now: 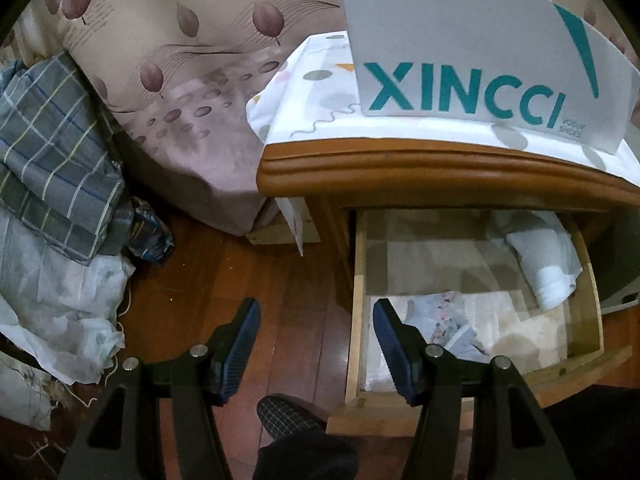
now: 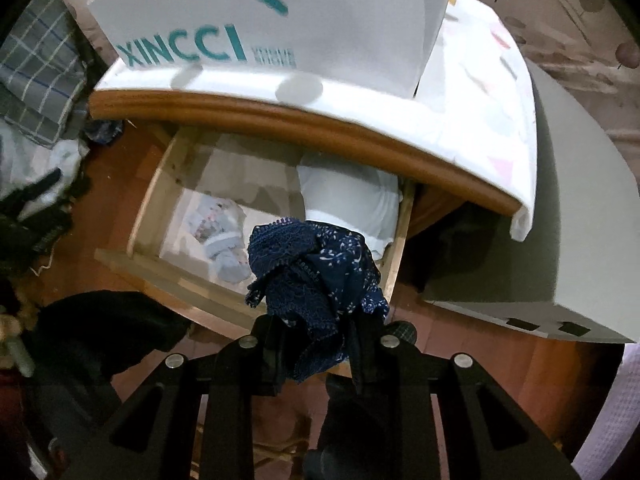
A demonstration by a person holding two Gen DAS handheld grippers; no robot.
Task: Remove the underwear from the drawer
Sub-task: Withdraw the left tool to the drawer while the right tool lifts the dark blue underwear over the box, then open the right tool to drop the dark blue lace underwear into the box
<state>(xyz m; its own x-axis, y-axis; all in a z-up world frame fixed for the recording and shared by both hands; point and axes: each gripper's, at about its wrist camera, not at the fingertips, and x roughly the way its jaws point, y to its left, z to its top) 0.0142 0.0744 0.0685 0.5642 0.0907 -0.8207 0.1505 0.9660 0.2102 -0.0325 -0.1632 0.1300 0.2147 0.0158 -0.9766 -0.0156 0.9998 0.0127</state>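
Observation:
The wooden drawer (image 1: 356, 280) of the nightstand stands pulled open; it also shows in the right wrist view (image 2: 144, 216). Inside lie a light blue patterned underwear (image 1: 448, 320) (image 2: 224, 236) and a white folded cloth (image 1: 544, 264) (image 2: 352, 204). My right gripper (image 2: 316, 320) is shut on a dark blue lace underwear (image 2: 316, 276) and holds it bunched above the drawer's front right corner. My left gripper (image 1: 316, 336) is open and empty, above the floor at the drawer's left side.
A white XINCCI box (image 1: 460, 52) (image 2: 280, 12) stands on the cloth-covered nightstand top (image 1: 400, 160). A bed with leaf-print sheet (image 1: 180, 80) is to the left. Plaid bedding and bags (image 1: 52, 140) are piled on the wooden floor (image 1: 260, 272). A grey box (image 2: 560, 220) is on the right.

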